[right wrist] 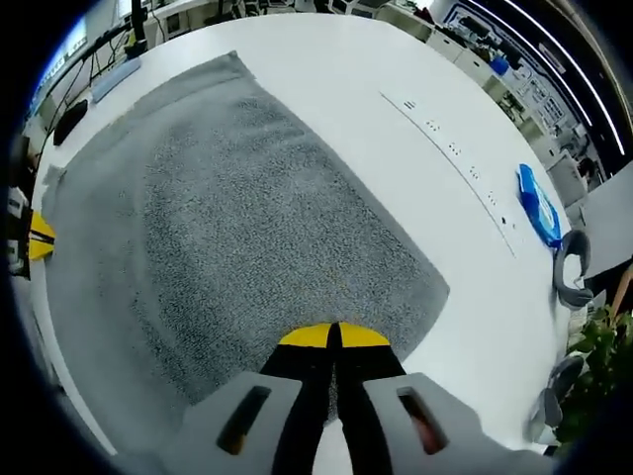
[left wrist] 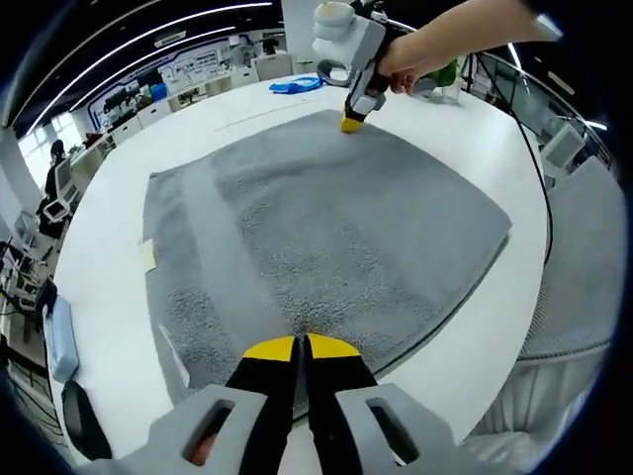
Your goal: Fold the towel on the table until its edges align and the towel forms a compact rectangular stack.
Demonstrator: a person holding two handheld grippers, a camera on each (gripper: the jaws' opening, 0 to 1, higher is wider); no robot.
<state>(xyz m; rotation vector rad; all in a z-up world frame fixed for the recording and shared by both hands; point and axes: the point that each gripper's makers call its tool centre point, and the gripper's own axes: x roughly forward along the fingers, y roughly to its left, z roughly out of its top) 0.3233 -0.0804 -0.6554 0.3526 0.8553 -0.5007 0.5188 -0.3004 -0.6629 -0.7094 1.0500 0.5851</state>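
Two grippers pinch opposite edges of the grey terry towel [left wrist: 326,228] spread flat on the white surface [left wrist: 475,366]: left gripper [left wrist: 301,348] closed on its near hem, right gripper [right wrist: 333,337] likewise. Soft, limp, light; hold at corners.

Gray fuzzy towel [left wrist: 326,228], spread flat across the middle of the left gripper view, on the white table [left wrist: 475,336]. One smooth band near its left edge. In the right gripper view, flat across the left and middle.
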